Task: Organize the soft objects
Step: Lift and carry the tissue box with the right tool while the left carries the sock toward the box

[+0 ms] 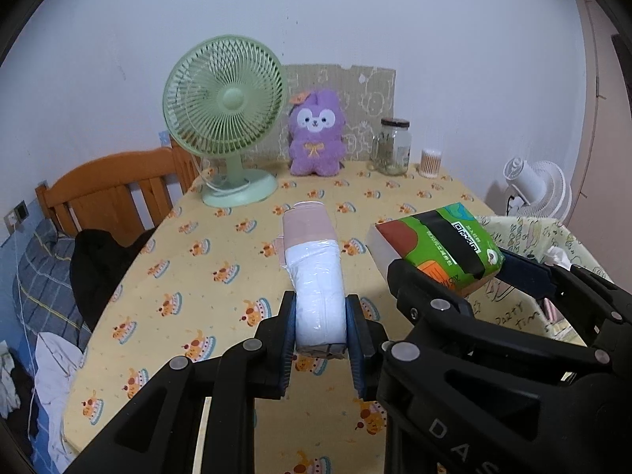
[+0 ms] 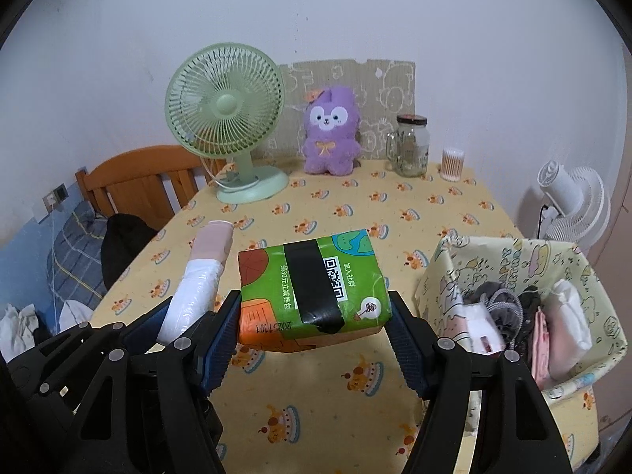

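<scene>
A green tissue pack [image 2: 314, 288] sat clamped in the right gripper [image 2: 316, 328] beside the fabric basket [image 2: 446, 264], while the left gripper [image 1: 320, 330] squeezed a white-and-pink roll [image 1: 316, 276].

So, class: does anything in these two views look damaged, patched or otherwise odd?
Yes. The green tissue pack, gripped by the right gripper, has a strip of black tape stuck across its top, as if patched. The roll in the left gripper looks normal. Nothing appears spilled on the table.
</scene>
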The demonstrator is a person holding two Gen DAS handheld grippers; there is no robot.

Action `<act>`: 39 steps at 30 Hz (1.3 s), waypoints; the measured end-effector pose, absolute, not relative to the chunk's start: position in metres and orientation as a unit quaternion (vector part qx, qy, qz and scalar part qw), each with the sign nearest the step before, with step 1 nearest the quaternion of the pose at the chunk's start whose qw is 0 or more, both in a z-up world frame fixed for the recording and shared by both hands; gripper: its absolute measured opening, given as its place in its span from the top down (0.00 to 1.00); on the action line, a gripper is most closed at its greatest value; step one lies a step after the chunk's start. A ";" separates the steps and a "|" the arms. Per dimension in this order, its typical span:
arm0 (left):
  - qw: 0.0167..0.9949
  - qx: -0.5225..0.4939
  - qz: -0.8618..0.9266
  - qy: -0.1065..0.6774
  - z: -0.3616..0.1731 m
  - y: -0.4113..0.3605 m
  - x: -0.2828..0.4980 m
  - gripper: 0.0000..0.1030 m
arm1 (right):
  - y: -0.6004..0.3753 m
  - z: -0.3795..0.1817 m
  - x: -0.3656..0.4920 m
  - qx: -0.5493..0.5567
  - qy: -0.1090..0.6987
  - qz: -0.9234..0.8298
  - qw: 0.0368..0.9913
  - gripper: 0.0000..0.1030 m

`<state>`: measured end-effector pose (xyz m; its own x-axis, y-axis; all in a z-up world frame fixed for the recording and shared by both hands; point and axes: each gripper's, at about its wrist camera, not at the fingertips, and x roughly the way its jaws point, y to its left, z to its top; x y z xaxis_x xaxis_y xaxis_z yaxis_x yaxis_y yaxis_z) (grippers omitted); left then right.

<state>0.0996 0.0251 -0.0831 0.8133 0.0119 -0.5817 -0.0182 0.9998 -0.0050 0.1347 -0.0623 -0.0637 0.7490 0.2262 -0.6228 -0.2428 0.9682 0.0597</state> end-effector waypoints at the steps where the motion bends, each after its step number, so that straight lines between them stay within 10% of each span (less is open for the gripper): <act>1: 0.953 -0.005 0.008 0.302 -0.081 0.025 0.098 0.78 | -0.063 -0.061 0.133 -0.013 0.328 0.125 0.936 0.29; 39: 0.970 0.010 -0.049 0.236 -0.037 -0.048 0.087 0.78 | -0.137 -0.007 0.108 -0.012 0.258 0.078 0.963 0.29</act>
<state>0.0865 -0.0483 -0.0369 0.8836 -0.0914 -0.4592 0.1004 0.9949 -0.0047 0.1085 -0.1373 -0.0074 0.8549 0.1432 -0.4987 -0.1559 0.9876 0.0163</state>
